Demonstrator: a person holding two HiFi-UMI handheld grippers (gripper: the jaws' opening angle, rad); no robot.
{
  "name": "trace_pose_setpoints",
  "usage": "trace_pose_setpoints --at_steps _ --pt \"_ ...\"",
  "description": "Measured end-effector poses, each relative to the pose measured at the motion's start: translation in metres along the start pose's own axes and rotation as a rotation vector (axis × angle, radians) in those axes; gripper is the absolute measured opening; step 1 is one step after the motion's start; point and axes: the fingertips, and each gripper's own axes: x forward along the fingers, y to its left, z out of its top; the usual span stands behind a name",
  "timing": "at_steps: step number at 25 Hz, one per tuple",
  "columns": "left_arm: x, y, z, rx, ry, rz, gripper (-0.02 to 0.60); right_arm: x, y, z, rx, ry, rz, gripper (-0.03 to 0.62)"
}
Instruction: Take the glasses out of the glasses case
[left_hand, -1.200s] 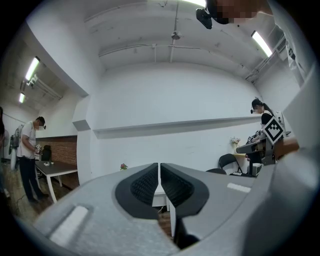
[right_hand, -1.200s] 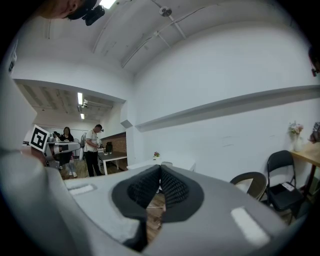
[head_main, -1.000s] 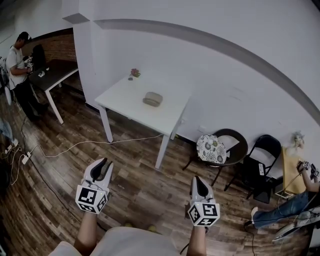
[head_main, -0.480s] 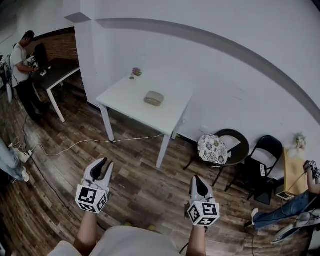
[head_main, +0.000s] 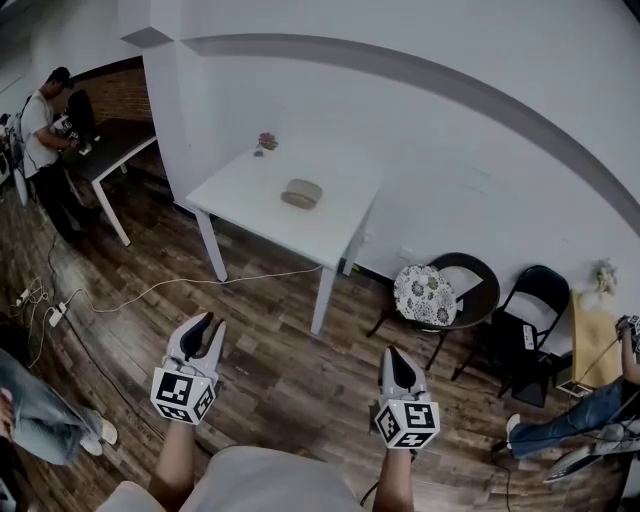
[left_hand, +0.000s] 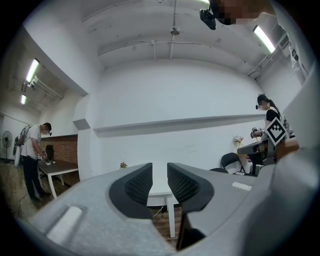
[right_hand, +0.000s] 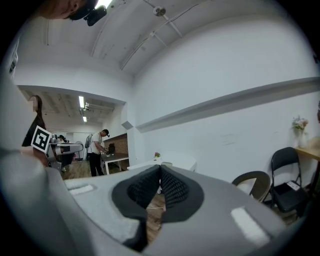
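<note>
A grey-beige glasses case (head_main: 301, 193) lies shut on the white table (head_main: 340, 225) far ahead of me, against the wall. Both grippers are held level over the wooden floor, well short of the table. My left gripper (head_main: 205, 323) is open, and between its pads (left_hand: 137, 184) I see only the table's leg and floor. My right gripper (head_main: 391, 354) is shut with nothing in it, its tips meeting (right_hand: 160, 172). In the right gripper view the case (right_hand: 166, 163) shows small on the table's top (right_hand: 184, 162).
A small flower pot (head_main: 266, 142) stands at the table's far left corner. A round chair with a floral cushion (head_main: 423, 296) and a black folding chair (head_main: 526, 320) stand right of the table. A cable (head_main: 150, 290) crosses the floor. A person (head_main: 40, 120) works at a dark desk (head_main: 115, 148); someone's legs (head_main: 45, 420) are at the lower left.
A passer-by's legs have moved down the left edge into the lower left corner. Both grippers keep nearly the same place in the head view; the table has shifted slightly left.
</note>
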Motion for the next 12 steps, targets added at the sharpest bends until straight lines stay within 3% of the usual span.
trace_pose_setpoints --at_steps 12 --pt "0.029 -0.025 -0.004 0.010 0.001 0.029 0.101 0.022 -0.041 -0.003 0.005 0.002 0.035 0.003"
